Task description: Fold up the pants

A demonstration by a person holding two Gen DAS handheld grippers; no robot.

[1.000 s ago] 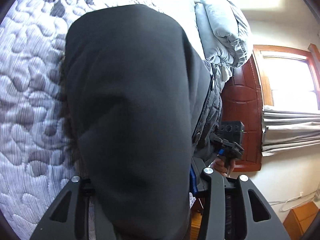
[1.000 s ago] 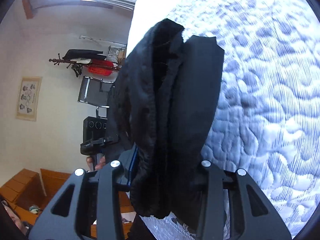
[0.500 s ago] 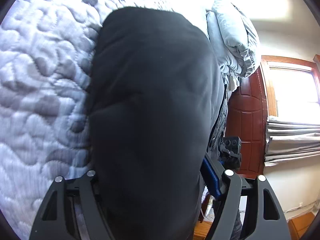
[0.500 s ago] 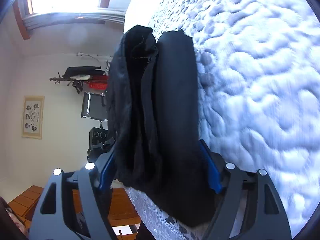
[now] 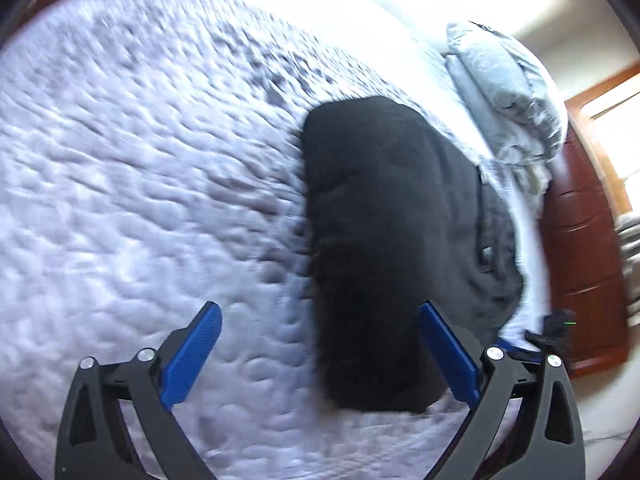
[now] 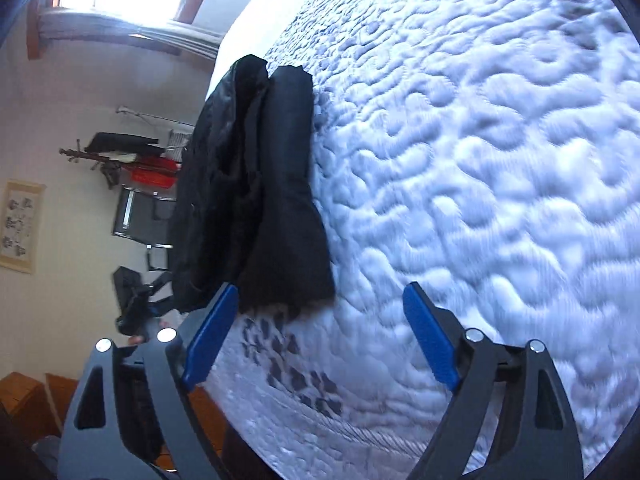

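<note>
Now both pairs of fingers stand spread wide, blue pads apart, nothing between them.

Left gripper (image 5: pixel 318 350): fingers (image 5: pixel 192 356) gaping, holding nothing. The near end of the pants (image 5: pixel 384 248) shows between the two pads but touches neither; the right pad sits just beside the fabric edge. View is motion-blurred, so fine detail of the cloth cannot be read.

Right gripper (image 6: pixel 316 338): fingers (image 6: pixel 430 338) equally wide, empty. Only bare quilt (image 6: pixel 480 152) lies between the pads. The left pad overlaps the lower corner of the pants (image 6: pixel 260 184) in the view; contact cannot be confirmed.

Pants: black, lying folded in a long narrow stack on the bed, near its edge. From the right wrist view, layered edges show on the side toward the room; the flatter layer lies toward the middle of the bed.

Bed: white-grey quilt (image 5: pixel 140 184) with a raised pattern, darker leaf print near the edge. A grey pillow (image 5: pixel 504 88) lies beyond the far end of the pants.

Room: red-brown door (image 5: pixel 580 248) past the bed, coat rack (image 6: pixel 116 156) by the wall, framed picture (image 6: pixel 20 226) on the wall.
</note>
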